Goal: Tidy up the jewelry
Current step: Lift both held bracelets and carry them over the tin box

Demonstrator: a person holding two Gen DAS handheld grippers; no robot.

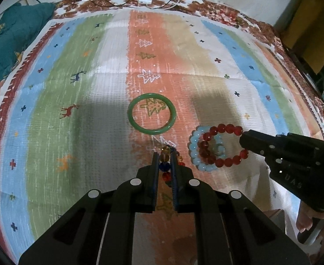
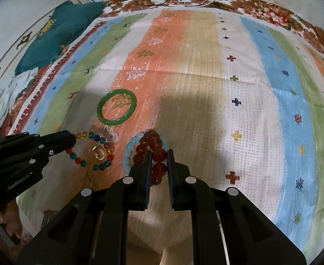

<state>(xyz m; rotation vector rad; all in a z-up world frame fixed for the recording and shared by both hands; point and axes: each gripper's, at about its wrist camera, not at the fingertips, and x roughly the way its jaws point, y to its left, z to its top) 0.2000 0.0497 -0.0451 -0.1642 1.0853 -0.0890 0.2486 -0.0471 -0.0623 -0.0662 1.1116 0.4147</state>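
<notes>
A big striped cloth [image 1: 78,114] covers the bed, with bands of blue, green, white, orange and tan, and little trees, deer and crosses on it. Under its far edge lies a brown flowered sheet [image 1: 217,11], and a teal blanket [image 1: 9,48] is bunched up at the far left corner. A small white charger [image 1: 145,0] with thin wires sits on the flowered sheet at the far edge. The left tongs [image 1: 164,154] are black with blue pads, and they are clenched on a bracelet of many colors [image 2: 95,150] (yellow, blue, red and teal beads), gripping one side of its loop while the rest hangs out over the orange stripe. The right tongs [image 2: 158,154] are clenched on a red bead bracelet [image 1: 222,146], gripping one side of it too. That red bracelet overlaps a pale blue bead bracelet [image 1: 195,148], which lies flat on the cloth just beside the orange stripe. A green bangle [image 1: 151,116] lies flat on the orange stripe, a little farther away than the bead bracelets, with a green tree drawn inside its ring. A small see-through ring [image 2: 99,153] sits on the cloth inside the loop of the many-colored bracelet. A person's fingers [image 1: 305,223] show at the handle of the right tongs.
</notes>
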